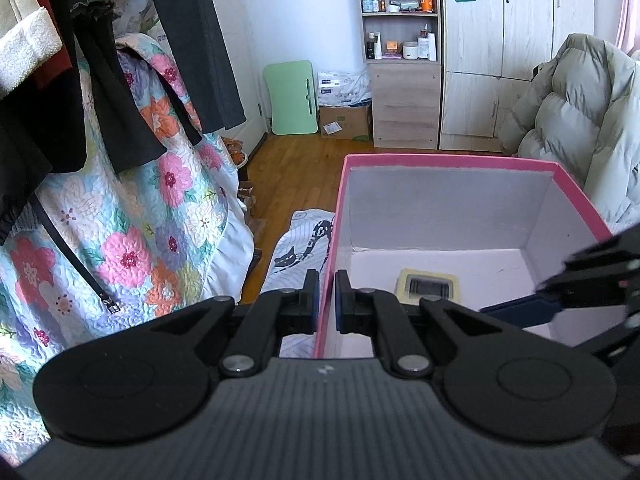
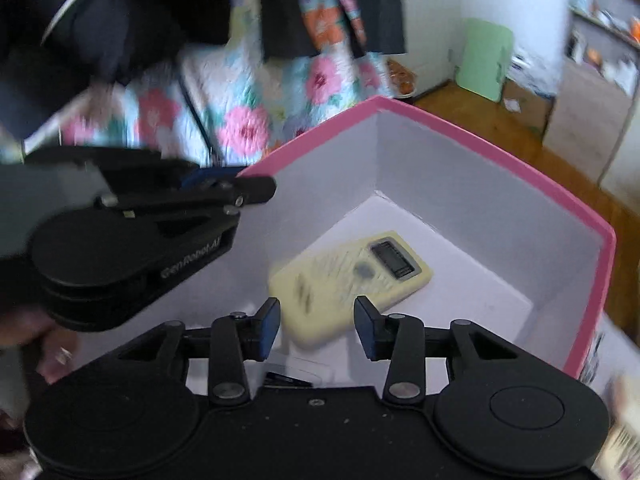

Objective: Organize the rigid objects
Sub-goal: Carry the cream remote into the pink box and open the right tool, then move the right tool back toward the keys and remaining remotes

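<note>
Two grippers at pink box [image 2: 472, 148]. Left gripper [image 1: 327, 280] clamped on box's near-left wall. Right gripper [image 2: 316, 322] empty, jaws apart, directly above cream remote [image 2: 340, 280] flat on box floor; remote's long axis runs diagonally toward far-right wall.

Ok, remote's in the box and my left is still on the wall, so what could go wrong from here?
1. The left gripper is shut on the pink box wall; pulling or twisting could tip the box.
2. The right gripper hangs open just above the remote, nothing between its fingers; lifting out carelessly could clip it or the rim.
3. The two grippers sit close together at that wall and could collide.
</note>
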Motion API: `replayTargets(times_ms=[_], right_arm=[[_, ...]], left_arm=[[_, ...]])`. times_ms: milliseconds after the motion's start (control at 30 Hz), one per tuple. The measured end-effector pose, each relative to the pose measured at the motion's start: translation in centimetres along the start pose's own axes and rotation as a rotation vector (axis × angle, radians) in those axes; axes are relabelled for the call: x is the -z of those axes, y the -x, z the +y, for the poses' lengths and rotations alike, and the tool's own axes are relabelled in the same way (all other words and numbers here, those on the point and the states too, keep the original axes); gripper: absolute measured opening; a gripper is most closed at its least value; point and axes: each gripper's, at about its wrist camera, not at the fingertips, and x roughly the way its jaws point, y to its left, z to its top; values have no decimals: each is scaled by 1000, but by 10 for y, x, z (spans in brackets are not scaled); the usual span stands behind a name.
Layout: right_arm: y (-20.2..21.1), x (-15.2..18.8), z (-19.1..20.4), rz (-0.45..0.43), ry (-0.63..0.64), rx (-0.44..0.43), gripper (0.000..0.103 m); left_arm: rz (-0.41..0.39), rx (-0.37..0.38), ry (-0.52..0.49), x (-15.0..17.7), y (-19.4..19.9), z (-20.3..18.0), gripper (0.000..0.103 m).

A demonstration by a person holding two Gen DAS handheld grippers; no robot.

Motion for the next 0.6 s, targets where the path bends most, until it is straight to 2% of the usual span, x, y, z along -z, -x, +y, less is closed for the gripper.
replayTargets(times_ms=[100, 200, 300, 433, 600], right_arm=[[22, 12, -3, -75, -38, 43, 46], [58, 31, -5, -174, -97, 21, 47], [93, 50, -12, -245, -118, 82, 54], [134, 83, -33, -270, -116, 198, 54], [163, 125, -63, -301, -154, 230, 54]], left_arm=[[3, -6, -22, 1, 0, -3, 7], [9, -7, -25, 2, 0, -3, 7], [13, -12, -26, 1, -1, -4, 7], [14, -11, -30, 1, -1, -6, 7], [-4, -23, -48, 2, 0, -10, 7]])
